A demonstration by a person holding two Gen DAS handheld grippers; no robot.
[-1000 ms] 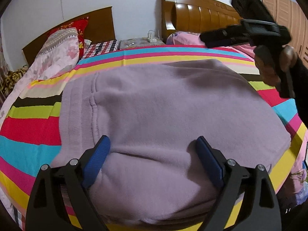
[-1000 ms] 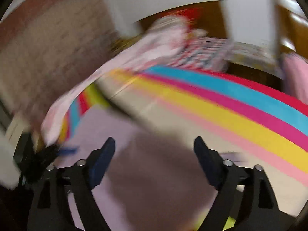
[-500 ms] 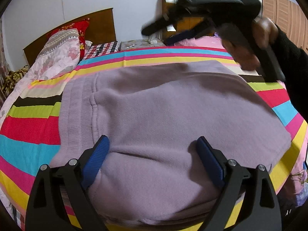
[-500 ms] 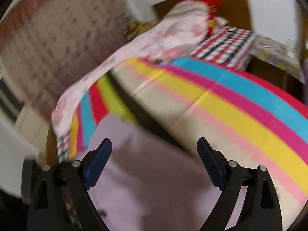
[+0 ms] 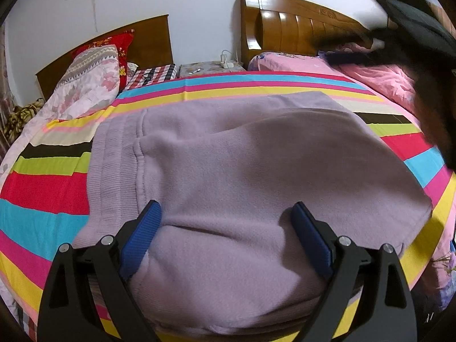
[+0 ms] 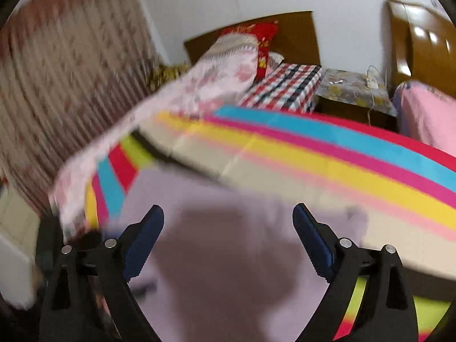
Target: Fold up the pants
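Lilac fleece pants (image 5: 242, 171) lie folded into a broad stack on a striped bedspread (image 5: 42, 188), waistband at the left. My left gripper (image 5: 225, 236) is open and empty, low over the near edge of the pants. My right gripper (image 6: 228, 239) is open and empty, held above the pants (image 6: 228, 256) with its shadow on them; its view is blurred by motion. In the left wrist view it shows as a dark blurred shape (image 5: 413, 34) at the upper right.
A floral quilt (image 5: 82, 91) and red pillow (image 5: 116, 42) lie at the far left by a wooden headboard (image 5: 299, 31). A pink bed (image 5: 356, 77) is at the far right, with a nightstand (image 5: 208, 67) between. A curtain (image 6: 65, 85) hangs at the left.
My right gripper has swung from above the middle of the pants to the upper right edge of the left wrist view. My left gripper has stayed still, and the pants have not moved.
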